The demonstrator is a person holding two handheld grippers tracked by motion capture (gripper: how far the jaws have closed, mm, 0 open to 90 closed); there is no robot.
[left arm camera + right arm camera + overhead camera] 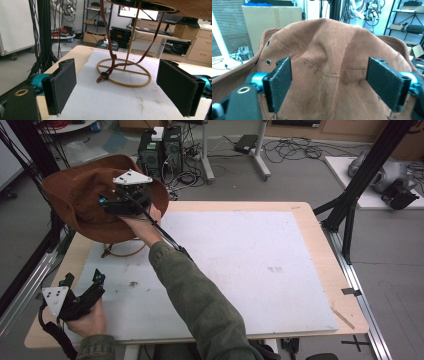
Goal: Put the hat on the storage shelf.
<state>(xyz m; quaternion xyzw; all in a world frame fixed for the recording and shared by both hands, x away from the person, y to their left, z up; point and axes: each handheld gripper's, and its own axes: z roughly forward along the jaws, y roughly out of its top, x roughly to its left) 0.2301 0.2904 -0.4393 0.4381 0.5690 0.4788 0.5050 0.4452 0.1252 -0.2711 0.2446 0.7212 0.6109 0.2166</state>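
Under the brown hat (85, 195), a chin strap (108, 45) dangles around the wire stand (124, 72).

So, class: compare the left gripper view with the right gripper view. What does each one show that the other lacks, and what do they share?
Left gripper view: the gold wire stand on the white board, with the hat's strap hanging to it.

Right gripper view: the hat's crown with metal eyelets, between open jaws.

Both: the brown hat and a hand-held gripper's two black pads, set apart.
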